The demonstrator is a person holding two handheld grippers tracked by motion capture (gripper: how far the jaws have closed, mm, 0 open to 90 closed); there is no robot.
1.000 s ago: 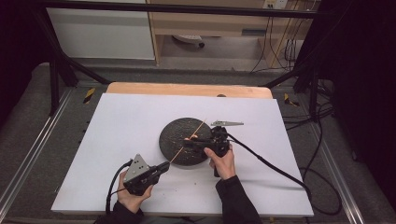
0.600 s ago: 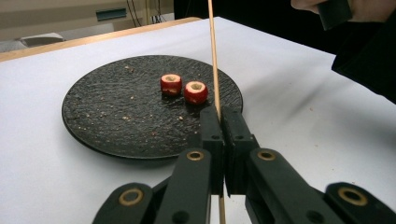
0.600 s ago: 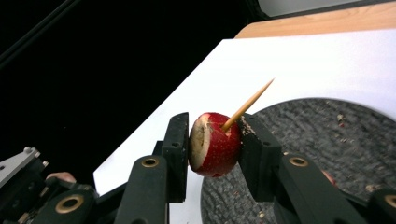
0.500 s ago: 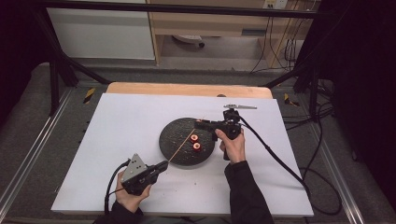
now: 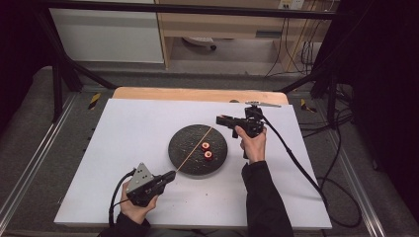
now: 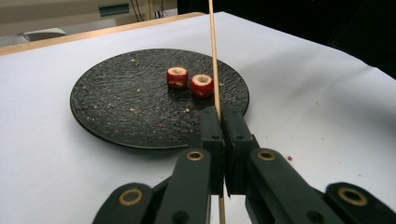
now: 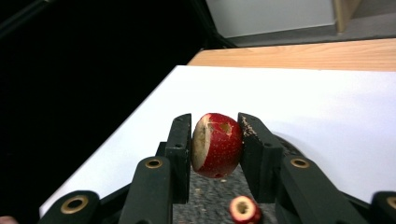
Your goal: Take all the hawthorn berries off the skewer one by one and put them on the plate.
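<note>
A dark round plate [image 5: 185, 155] lies mid-table with two small red cored fruit pieces [image 5: 205, 145] on it. My left gripper [image 5: 169, 175] rests at the plate's near edge, shut on a thin wooden skewer [image 5: 195, 146] that slants up over the plate. In the left gripper view the skewer [image 6: 214, 56] rises past the two pieces [image 6: 201, 85] on the plate [image 6: 116, 107]. My right gripper [image 5: 221, 119] hovers over the plate's far right edge. In the right gripper view its jaws are shut on a bigger red fruit piece [image 7: 217, 144], with another piece [image 7: 243, 210] on the plate [image 7: 205, 196] below.
A white sheet [image 5: 128, 128] covers the table, with a wooden edge [image 5: 197, 94] at the far side. Cables [image 5: 306, 168] trail from the right gripper across the sheet's right part. Crumbs dot the plate. Metal frame rails run along both sides.
My right gripper has lifted off the plate and moved up and to the far right with the red fruit piece in it. The left gripper and skewer have stayed still.
</note>
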